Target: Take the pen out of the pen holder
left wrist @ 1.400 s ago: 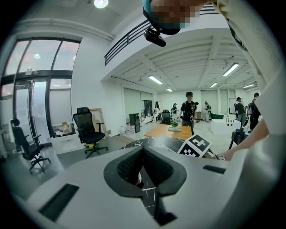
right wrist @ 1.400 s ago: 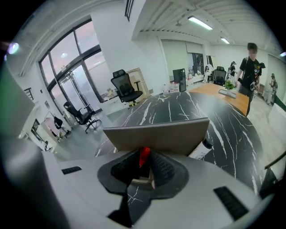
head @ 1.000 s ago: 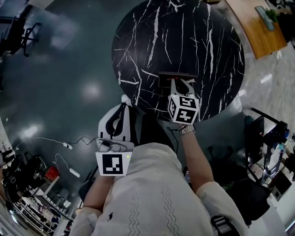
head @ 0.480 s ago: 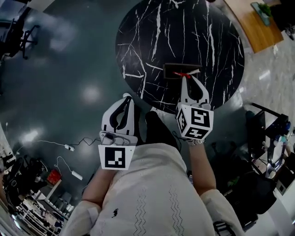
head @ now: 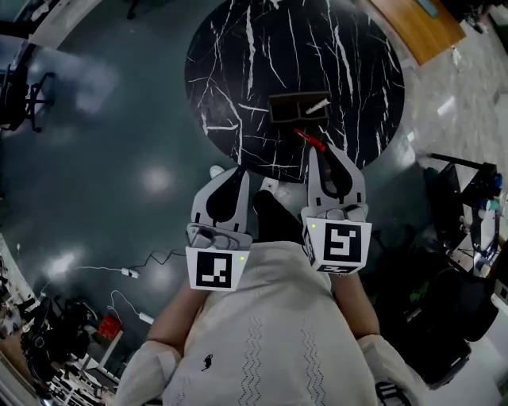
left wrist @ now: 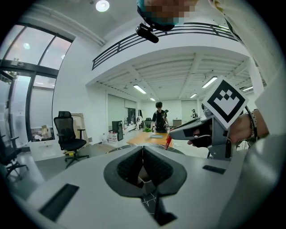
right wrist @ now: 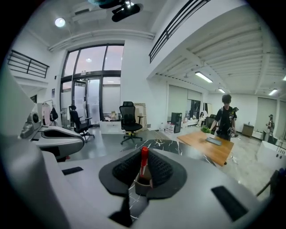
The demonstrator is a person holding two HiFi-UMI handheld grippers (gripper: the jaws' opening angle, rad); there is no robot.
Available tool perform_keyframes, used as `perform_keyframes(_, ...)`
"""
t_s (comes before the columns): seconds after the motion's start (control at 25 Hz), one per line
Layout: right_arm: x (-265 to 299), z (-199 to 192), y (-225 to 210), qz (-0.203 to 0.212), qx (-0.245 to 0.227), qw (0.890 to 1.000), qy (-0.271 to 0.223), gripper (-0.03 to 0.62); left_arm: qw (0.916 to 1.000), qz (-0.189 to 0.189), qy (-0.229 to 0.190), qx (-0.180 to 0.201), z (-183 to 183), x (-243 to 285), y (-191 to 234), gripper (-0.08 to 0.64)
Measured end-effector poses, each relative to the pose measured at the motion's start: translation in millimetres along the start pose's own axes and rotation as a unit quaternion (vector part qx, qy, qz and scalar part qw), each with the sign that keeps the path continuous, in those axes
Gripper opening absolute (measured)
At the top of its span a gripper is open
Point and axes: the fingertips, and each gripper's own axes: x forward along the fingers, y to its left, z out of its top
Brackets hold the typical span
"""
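Note:
A dark rectangular pen holder (head: 295, 108) stands on the round black marble table (head: 238, 71), with a white pen (head: 317, 105) lying in it. My right gripper (head: 321, 148) hovers over the table's near edge, short of the holder, shut on a red pen (head: 310, 140) that sticks out past its tips toward the holder. In the right gripper view the red pen (right wrist: 144, 162) stands upright between the shut jaws. My left gripper (head: 236, 170) hangs off the table to the left, shut with nothing in it. In the left gripper view, the right gripper (left wrist: 178, 132) and red pen (left wrist: 167, 142) appear at the right.
Dark glossy floor surrounds the table. A cable with a power strip (head: 129, 273) lies on the floor at the left, an office chair (head: 24, 87) at the far left. A wooden table (head: 417, 24) is at the upper right. A person (right wrist: 225, 118) stands far off.
My right gripper has drawn back from the pen holder toward my body, taking the red pen out with it. The left gripper has shifted a little to the right.

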Motion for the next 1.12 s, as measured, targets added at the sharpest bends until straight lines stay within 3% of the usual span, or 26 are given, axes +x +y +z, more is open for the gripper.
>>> perform_keyframes(0.08, -6, -5, 1, -0.006, 0.009, 1.0, 0.001, 0.06, 0.9994, -0.016, 0.014, 0.029, -3, -2, -4, 0.012)
perform_keyframes(0.24, -4, -9, 5, -0.005, 0.012, 1.0, 0.001, 0.06, 1.0, 0.004, 0.007, -0.003, -3, -3, 3, 0.012)
perform_keyframes(1.12, 19, -3, 18, 0.016, -0.006, 1.0, 0.009, 0.06, 0.9998, 0.015, 0.011, -0.004, -10, 4, 7, 0.012)
